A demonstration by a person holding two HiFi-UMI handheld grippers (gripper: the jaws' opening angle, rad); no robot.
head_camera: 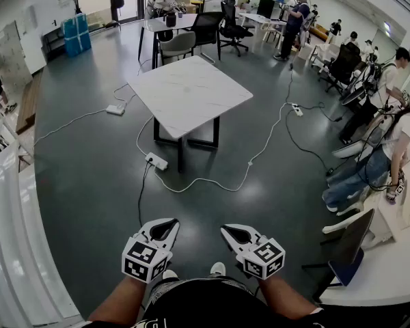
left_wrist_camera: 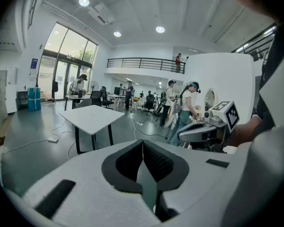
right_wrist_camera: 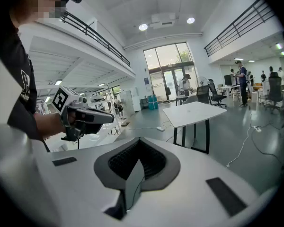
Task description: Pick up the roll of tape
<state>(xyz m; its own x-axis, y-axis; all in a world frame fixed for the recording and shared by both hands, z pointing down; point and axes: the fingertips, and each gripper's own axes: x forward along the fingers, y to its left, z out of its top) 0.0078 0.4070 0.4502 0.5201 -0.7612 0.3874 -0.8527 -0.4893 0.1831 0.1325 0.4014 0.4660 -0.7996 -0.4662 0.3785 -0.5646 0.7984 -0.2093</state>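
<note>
Head view: left tongs (head_camera: 165, 227) and right tongs (head_camera: 234, 234) closed, empty, bottom centre, presumably on standby; desk (head_camera: 191, 91) above, no tape visible.

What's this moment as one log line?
left gripper: shut, empty | right gripper: shut, empty | table: ahead, apart | tape: not seen

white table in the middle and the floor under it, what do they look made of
Table top: white with faint grey veining, matte; marble or a marble-look laminate, can't tell which. Its legs: thin, black, probably painted metal. Floor: seamless dark grey with soft light reflections, likely sealed concrete or epoxy.
</note>
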